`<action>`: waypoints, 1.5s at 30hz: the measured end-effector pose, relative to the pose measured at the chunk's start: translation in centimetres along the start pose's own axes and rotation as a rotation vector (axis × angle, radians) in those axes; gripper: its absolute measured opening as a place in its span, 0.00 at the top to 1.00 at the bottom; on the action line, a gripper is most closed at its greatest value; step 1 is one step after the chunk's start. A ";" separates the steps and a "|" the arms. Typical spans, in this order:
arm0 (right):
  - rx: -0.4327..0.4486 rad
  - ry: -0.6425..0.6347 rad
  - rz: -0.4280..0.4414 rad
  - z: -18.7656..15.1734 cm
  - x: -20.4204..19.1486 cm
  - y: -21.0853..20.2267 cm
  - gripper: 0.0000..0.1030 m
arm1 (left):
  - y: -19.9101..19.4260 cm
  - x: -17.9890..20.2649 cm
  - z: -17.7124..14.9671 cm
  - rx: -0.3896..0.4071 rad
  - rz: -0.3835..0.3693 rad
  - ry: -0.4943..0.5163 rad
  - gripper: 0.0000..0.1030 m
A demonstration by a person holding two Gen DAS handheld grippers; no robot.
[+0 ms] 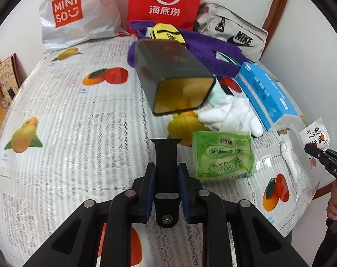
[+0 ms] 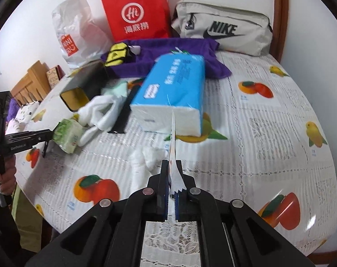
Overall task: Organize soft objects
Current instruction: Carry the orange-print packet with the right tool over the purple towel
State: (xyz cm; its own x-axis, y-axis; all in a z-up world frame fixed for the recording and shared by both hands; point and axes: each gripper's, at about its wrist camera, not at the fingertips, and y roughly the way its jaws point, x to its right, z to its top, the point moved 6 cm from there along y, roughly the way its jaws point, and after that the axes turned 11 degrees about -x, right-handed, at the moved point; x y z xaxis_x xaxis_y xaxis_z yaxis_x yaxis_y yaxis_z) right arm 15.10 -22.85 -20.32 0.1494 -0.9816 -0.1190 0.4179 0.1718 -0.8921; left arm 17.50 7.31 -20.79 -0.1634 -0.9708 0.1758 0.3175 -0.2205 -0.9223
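Observation:
My left gripper [image 1: 166, 178] is shut on a black watch strap [image 1: 165, 153] that sticks out forward between the blue pads, above the fruit-print tablecloth [image 1: 79, 115]. My right gripper [image 2: 173, 178] is shut on a thin white sachet [image 2: 172, 155], seen edge-on; in the left wrist view the sachet [image 1: 315, 135] shows red and black characters and hangs above the table's right edge. On the table lie a green tissue pack [image 1: 224, 155], white gloves [image 1: 230, 115], a blue tissue pack [image 2: 170, 89] and a small white crumpled piece [image 2: 146, 155].
A dark open tin [image 1: 175, 75] lies on its side mid-table. Behind it are a purple towel [image 1: 204, 53], a yellow-black item [image 1: 164, 32], a Miniso bag [image 1: 75, 15], a red paper bag [image 1: 166, 2] and a Nike pouch [image 2: 224, 29]. Another black strap [image 2: 124, 111] lies by the gloves.

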 end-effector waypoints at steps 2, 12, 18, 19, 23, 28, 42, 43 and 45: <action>0.007 -0.010 0.004 0.3 -0.2 -0.4 0.96 | -0.7 0.0 0.3 0.008 -0.007 -0.002 0.81; 0.037 -0.052 0.045 3.0 -1.0 -1.8 0.96 | -3.7 1.3 3.1 0.060 -0.029 0.015 0.81; 0.065 -0.088 0.052 6.0 -1.1 -2.6 0.96 | -5.1 2.0 5.7 0.089 -0.036 0.027 0.81; 0.069 -0.093 0.051 6.4 -1.1 -2.6 0.96 | -5.2 2.1 6.3 0.091 -0.039 0.027 0.81; 0.078 -0.108 0.048 9.1 -0.8 -2.4 0.96 | -5.4 2.7 8.4 0.099 -0.043 0.037 0.81; 0.090 -0.121 0.055 13.0 -0.3 -1.7 0.96 | -5.4 3.7 11.6 0.112 -0.063 0.053 0.81; 0.080 -0.127 0.075 22.7 1.7 2.7 0.96 | -1.7 5.2 19.2 0.084 -0.072 0.067 0.81; 0.071 -0.128 0.077 23.4 1.9 3.4 0.96 | -1.3 5.3 19.7 0.078 -0.075 0.067 0.81; 0.052 -0.128 0.081 24.3 2.4 4.7 0.96 | -0.5 5.4 20.7 0.069 -0.076 0.069 0.81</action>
State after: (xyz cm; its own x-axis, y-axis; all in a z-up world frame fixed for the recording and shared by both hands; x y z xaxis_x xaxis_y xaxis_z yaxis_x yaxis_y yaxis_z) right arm 39.22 -22.41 -14.15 0.2961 -0.9463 -0.1296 0.4455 0.2569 -0.8576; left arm 35.77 0.18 -12.24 -0.2525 -0.9427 0.2180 0.3647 -0.3013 -0.8810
